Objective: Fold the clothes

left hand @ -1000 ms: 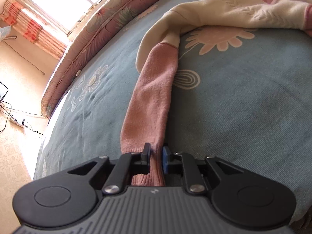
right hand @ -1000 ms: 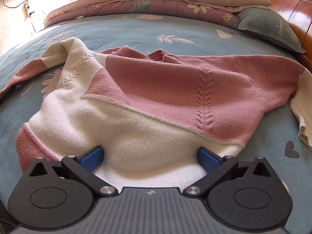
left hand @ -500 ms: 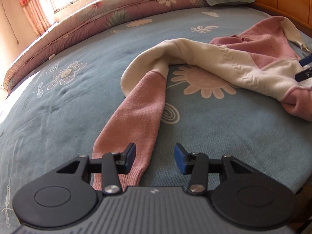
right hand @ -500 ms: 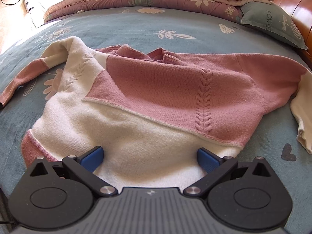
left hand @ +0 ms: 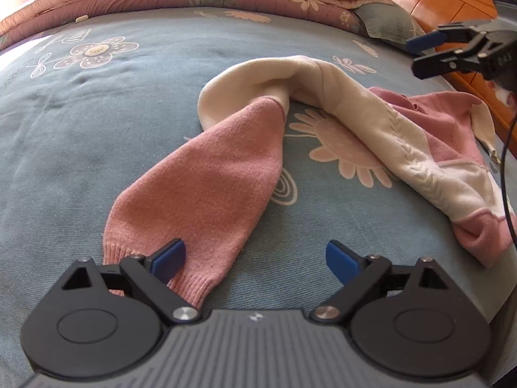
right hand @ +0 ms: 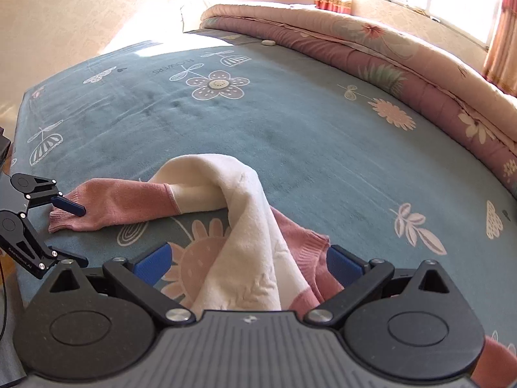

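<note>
A pink and cream knitted sweater (left hand: 404,148) lies rumpled on the blue flowered bedspread (left hand: 97,129). Its pink sleeve (left hand: 210,194) stretches toward my left gripper (left hand: 255,255), which is open; the ribbed cuff lies under the left finger, and the right finger is over bare bedspread. In the right wrist view my right gripper (right hand: 247,262) is open, with the sweater's cream shoulder (right hand: 252,226) and a pink fold lying between its fingers. From there the left gripper (right hand: 74,234) shows at the sleeve cuff (right hand: 61,220). The right gripper (left hand: 426,53) hovers above the sweater's far side.
A folded pink flowered quilt (right hand: 387,55) runs along the bed's far edge, with a grey-green pillow (left hand: 384,26) by the wooden headboard (left hand: 452,3). A black cable (left hand: 507,168) hangs at the right. The bed's edge lies just below my left gripper.
My left gripper let go of the sleeve cuff and opened wide, swinging round toward the headboard. My right gripper lifted off the sweater's hem and turned to face the sleeve.
</note>
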Available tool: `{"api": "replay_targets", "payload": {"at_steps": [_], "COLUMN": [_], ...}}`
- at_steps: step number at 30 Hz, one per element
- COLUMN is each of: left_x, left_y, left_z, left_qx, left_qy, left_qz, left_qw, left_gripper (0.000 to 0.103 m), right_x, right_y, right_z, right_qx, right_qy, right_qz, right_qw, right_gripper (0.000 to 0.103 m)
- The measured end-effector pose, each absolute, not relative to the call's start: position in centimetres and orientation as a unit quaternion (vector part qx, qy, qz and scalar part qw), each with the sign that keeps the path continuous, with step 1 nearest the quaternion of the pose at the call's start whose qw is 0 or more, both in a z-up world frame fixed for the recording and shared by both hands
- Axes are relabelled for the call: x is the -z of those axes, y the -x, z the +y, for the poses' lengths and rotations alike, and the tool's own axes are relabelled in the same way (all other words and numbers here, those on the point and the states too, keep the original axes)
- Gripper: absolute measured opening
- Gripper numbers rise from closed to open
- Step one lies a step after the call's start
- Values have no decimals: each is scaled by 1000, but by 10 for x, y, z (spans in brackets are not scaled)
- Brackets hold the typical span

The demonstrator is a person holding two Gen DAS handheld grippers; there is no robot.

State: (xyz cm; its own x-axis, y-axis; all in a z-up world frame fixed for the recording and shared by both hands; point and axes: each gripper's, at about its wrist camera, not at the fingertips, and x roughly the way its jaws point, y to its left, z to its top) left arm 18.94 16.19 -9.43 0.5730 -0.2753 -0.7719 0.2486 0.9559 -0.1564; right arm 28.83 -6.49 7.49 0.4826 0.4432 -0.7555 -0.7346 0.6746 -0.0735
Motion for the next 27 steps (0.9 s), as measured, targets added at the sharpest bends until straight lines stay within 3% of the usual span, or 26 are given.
{"api": "replay_targets", "payload": {"at_steps": [3,9,17,27], "left_x": [96,87,80,76], "left_y": [-186,-177,-161,-165], "left_z": [160,172,196,200], "left_qx": [152,139,96,89], "left_qy": [12,27,30,36], "left_qz": [433,427,418,395], "left_qw": [888,893,903,914], "left_gripper": [102,102,102,102], "right_x": [-68,-36,17,11], "right_y": [-316,-356,-375,-408], "right_z": [-11,77,124,114], "right_qx": [-390,-448,-472,-365], "right_qy": [224,288,438,409], "right_qz": [363,365,381,351], "right_qw": [816,763,664,759], "right_gripper": [103,103,103,103]}}
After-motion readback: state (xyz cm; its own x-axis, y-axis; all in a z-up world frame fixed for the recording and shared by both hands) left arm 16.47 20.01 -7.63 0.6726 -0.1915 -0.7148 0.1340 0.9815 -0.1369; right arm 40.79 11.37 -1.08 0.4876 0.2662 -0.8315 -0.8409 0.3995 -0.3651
